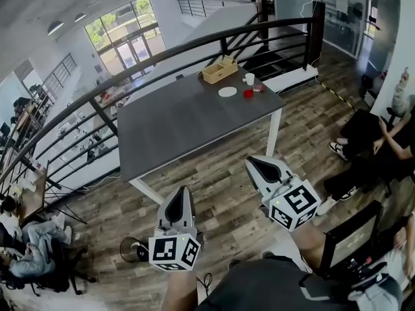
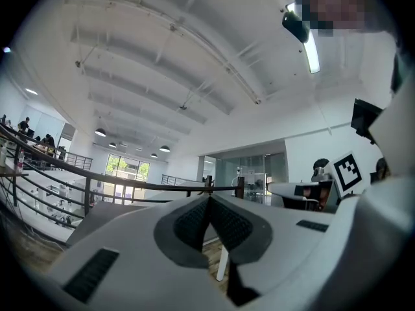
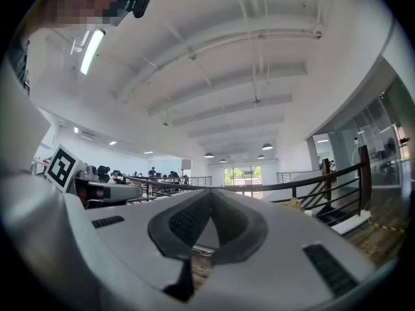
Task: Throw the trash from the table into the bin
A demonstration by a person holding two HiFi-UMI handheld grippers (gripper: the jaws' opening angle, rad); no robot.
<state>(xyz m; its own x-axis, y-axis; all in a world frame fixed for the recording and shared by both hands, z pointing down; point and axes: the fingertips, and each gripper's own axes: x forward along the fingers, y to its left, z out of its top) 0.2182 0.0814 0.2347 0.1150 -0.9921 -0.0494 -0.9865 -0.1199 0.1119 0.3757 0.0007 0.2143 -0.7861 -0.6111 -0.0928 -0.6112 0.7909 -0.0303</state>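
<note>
Trash: white cup [image 1: 249,78] upright, white disc [image 1: 227,92] flat, red bit [image 1: 248,93]. Beside tan basket [image 1: 219,70] at far-right end of bench [image 1: 188,118]; shown in head view only.
L claw [image 1: 182,190], R claw [image 1: 250,162]: level, fully closed, empty, well short of bench.
Claw views: railing [image 3: 311,180], ceiling [image 3: 246,76].

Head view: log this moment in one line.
left hand-held gripper: shut, empty | right hand-held gripper: shut, empty | trash on table: untouched

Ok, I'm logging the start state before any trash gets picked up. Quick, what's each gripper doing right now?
Left gripper: closed, holding nothing.
Right gripper: closed, holding nothing.
</note>
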